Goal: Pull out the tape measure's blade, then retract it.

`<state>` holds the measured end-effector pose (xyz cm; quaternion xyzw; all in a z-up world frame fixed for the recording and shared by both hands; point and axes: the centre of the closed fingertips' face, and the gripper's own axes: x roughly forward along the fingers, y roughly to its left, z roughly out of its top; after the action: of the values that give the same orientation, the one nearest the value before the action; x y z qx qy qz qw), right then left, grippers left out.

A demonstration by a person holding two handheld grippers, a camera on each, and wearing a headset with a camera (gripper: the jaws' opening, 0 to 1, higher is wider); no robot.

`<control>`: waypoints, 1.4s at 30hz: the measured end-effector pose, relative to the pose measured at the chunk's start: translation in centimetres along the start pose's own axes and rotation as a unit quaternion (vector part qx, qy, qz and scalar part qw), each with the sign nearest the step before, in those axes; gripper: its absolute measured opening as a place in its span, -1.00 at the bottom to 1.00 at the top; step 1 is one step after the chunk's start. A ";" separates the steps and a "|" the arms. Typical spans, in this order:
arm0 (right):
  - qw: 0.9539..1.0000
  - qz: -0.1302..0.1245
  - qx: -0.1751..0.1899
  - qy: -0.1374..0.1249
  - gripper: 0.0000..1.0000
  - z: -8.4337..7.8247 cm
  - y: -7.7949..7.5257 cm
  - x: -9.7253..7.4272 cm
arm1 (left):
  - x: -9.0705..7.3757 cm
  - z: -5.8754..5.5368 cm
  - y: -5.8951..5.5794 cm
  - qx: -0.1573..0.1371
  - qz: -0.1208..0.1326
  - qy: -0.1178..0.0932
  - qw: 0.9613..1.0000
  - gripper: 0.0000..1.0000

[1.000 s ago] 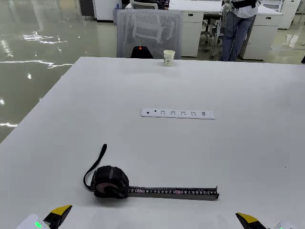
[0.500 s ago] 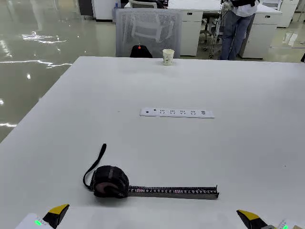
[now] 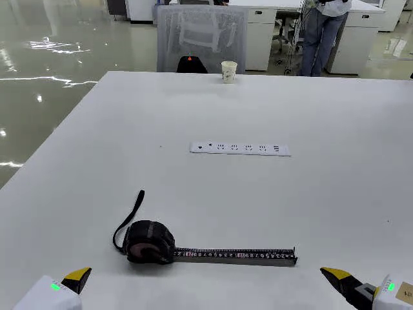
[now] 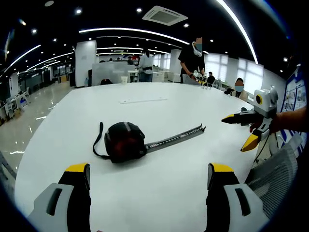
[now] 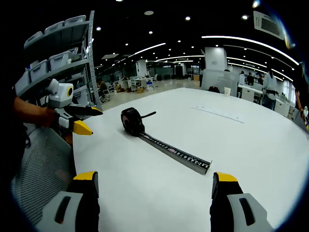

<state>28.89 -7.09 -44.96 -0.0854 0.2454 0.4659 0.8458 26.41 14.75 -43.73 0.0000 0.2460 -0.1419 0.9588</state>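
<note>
Tape measure [image 3: 150,241] is lying on the table [image 3: 310,194] just ahead of your left claw [image 4: 148,171], with its blade [image 3: 235,256] already reaching out flat toward your right claw [image 5: 153,178]. You are probably dealing with a compact, fairly dense case that a firm pinch across its flat sides should hold. The blade is looking thin and springy, likely to whip back, so its end hook [image 3: 294,254] is the place to pinch. Both claws are hovering spread wide, gripping nothing and touching nothing, each stopping short of it.
</note>
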 end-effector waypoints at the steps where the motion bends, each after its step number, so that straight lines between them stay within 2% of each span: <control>1: 1.000 0.002 -0.003 0.002 0.95 0.0 -0.1 0.0 | 0.1 0.0 0.0 0.000 0.000 0.000 1.000 0.98; 10: 0.999 0.027 -0.035 0.019 0.92 -0.4 -0.9 0.3 | 1.0 0.2 0.4 -0.002 0.004 0.002 1.000 0.98; 20: 0.996 0.046 -0.070 0.041 0.81 -0.4 -2.8 0.7 | 2.3 0.6 1.0 -0.008 0.004 0.000 1.000 0.98; 26: 0.992 0.062 -0.093 0.056 0.71 -0.5 -3.6 1.0 | 3.0 0.9 1.3 -0.011 0.005 0.001 1.000 0.98; 42: 0.984 0.091 -0.123 0.092 0.51 -0.7 -6.1 2.3 | 5.1 1.8 2.2 -0.022 0.010 -0.005 1.000 0.98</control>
<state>34.71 -8.97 -47.16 -0.2082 0.2697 0.5576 0.7569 32.12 15.33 -44.66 -0.0189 0.2438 -0.1268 0.9613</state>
